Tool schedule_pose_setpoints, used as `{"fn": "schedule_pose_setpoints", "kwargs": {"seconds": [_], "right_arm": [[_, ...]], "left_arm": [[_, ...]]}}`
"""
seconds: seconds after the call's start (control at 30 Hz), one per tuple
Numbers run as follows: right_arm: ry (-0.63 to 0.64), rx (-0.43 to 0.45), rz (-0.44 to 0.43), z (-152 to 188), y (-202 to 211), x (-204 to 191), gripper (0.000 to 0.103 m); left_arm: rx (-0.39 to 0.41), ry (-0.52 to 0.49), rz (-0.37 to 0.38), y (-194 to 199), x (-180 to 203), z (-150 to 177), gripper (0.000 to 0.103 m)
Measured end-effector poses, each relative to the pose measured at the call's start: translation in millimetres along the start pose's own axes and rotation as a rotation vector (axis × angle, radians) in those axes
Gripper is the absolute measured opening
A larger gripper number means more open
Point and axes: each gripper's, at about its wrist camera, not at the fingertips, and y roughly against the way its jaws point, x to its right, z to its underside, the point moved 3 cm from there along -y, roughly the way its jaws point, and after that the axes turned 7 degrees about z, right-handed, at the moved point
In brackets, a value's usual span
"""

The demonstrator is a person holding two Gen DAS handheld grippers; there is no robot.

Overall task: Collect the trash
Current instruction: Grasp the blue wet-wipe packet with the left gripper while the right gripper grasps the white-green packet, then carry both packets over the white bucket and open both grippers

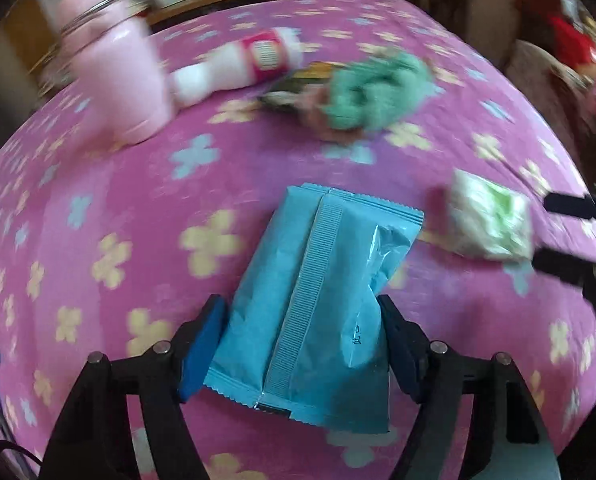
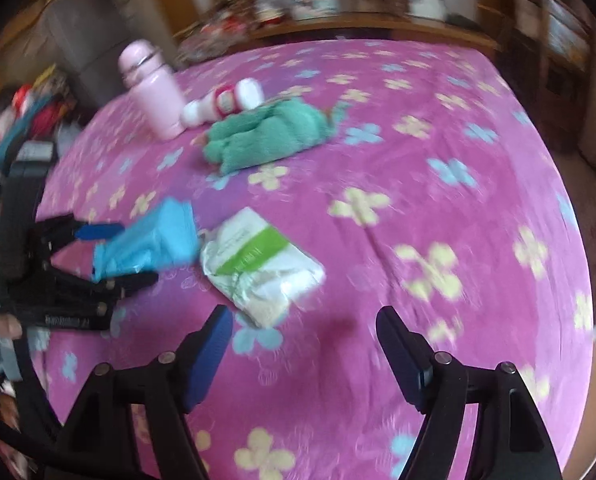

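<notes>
Pink flowered bedspread [image 1: 98, 200] fills both views. On its far part a pink bottle [image 2: 150, 92] stands upright, a white bottle with a red label [image 1: 234, 64] lies just beside it, and a green cloth [image 2: 266, 136] lies bunched near both. Nearer, a blue wrapper [image 1: 317, 292] sits between the left gripper [image 1: 301, 344] fingers, both pads touching its sides, so gripped. A white-and-green packet [image 2: 258, 264] lies flat on the spread just right of it. Right gripper [image 2: 303, 344] hangs over the packet's near edge, jaws wide apart, holding nothing.
</notes>
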Motion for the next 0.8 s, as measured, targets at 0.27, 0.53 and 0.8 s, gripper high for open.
{"fn": "schedule_pose_setpoints", "kwargs": {"seconds": [0.27,0.53,0.8], "right_arm": [[0.208,-0.028,-0.024,-23,-37,-31,0.079],[0.136,0.018,-0.015,-9,-20,-30,0.039],[-0.041,0.056,-0.001,25,27,2,0.038]], "left_arm": [[0.025,0.072,0.056,7,-13,7,0.075],[0.061,0.078,0.074,14,2,21,0.074],[0.107,0.051,0.096,29,47,24,0.074]]}}
